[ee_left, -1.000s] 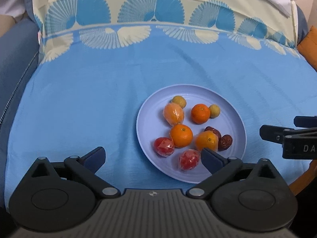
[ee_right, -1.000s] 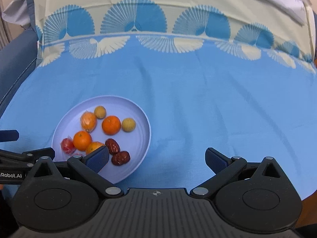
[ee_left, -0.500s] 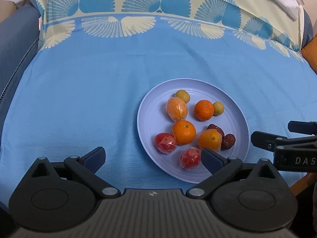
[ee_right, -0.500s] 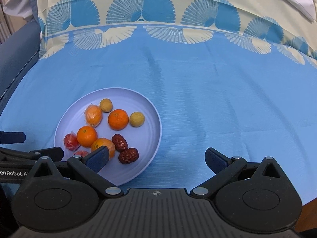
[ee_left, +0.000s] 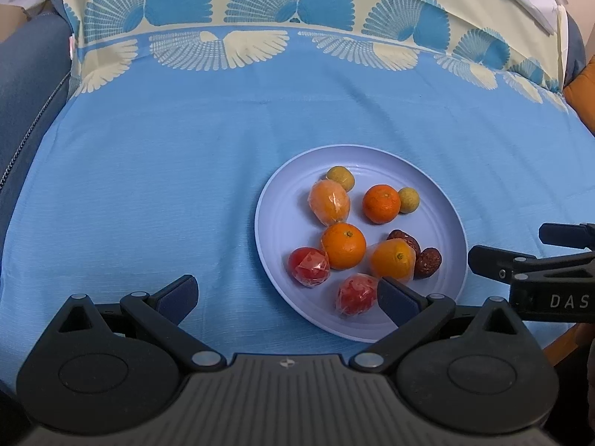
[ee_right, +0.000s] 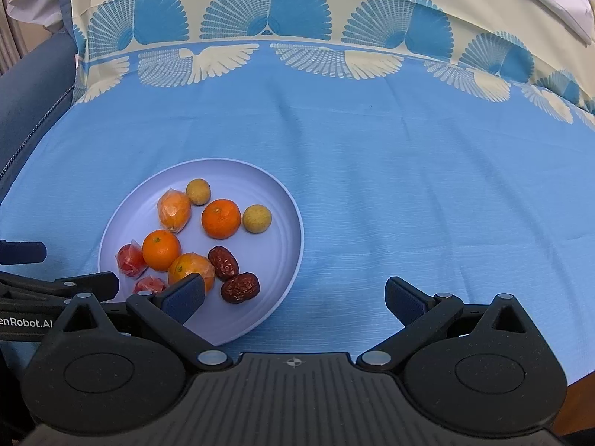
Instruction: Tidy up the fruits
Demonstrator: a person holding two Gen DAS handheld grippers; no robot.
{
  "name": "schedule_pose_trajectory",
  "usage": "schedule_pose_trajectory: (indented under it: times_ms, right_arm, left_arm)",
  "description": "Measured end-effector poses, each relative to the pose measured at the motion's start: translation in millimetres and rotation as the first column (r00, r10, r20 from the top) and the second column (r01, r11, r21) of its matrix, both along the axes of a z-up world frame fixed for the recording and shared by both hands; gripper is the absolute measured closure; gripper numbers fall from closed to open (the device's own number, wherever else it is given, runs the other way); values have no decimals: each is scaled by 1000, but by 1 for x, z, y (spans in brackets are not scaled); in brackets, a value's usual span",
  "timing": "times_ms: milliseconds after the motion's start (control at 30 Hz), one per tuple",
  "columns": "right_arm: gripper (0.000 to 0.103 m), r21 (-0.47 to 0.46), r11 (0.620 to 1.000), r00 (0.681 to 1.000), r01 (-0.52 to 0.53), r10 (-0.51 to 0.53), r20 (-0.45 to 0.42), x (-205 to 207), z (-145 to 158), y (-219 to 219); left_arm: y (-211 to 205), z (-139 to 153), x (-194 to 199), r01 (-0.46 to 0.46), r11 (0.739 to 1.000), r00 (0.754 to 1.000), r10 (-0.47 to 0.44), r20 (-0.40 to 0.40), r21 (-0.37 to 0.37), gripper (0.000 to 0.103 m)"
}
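A pale lilac plate [ee_left: 282,230] [ee_right: 286,230] on the blue tablecloth holds several fruits: bare oranges [ee_left: 381,203] [ee_right: 221,218], plastic-wrapped oranges [ee_left: 329,202], two wrapped red fruits [ee_left: 309,267], two small yellow-green fruits [ee_left: 409,200] [ee_right: 256,217] and two brown dates [ee_left: 427,262] [ee_right: 240,287]. My left gripper [ee_left: 286,297] is open and empty at the plate's near left edge. My right gripper [ee_right: 295,297] is open and empty at the plate's near right edge. Each gripper shows at the side of the other's view.
The blue tablecloth [ee_left: 148,186] has a cream fan-patterned border [ee_left: 290,3] at the far side. A dark blue upholstered seat [ee_left: 26,74] stands at the left. An orange cushion [ee_left: 580,100] is at the right edge.
Both grippers have moved forward, closer to the plate. The fruits have not moved. The jaws stayed open.
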State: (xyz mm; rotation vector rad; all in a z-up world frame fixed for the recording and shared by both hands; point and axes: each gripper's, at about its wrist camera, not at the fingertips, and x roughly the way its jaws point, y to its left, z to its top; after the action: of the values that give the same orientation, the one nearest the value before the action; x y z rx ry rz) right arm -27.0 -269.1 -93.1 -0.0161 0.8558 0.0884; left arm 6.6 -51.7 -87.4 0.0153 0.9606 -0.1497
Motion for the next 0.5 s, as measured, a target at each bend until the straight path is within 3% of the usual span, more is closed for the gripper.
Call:
schedule_pose_trajectory:
  times_ms: [500]
  right_arm:
    - [1,-9,1000,1000,-9,9,3,-2,1,2]
  left_arm:
    - [-1,1,-1,20,1000,1000,-20,12,-4,1]
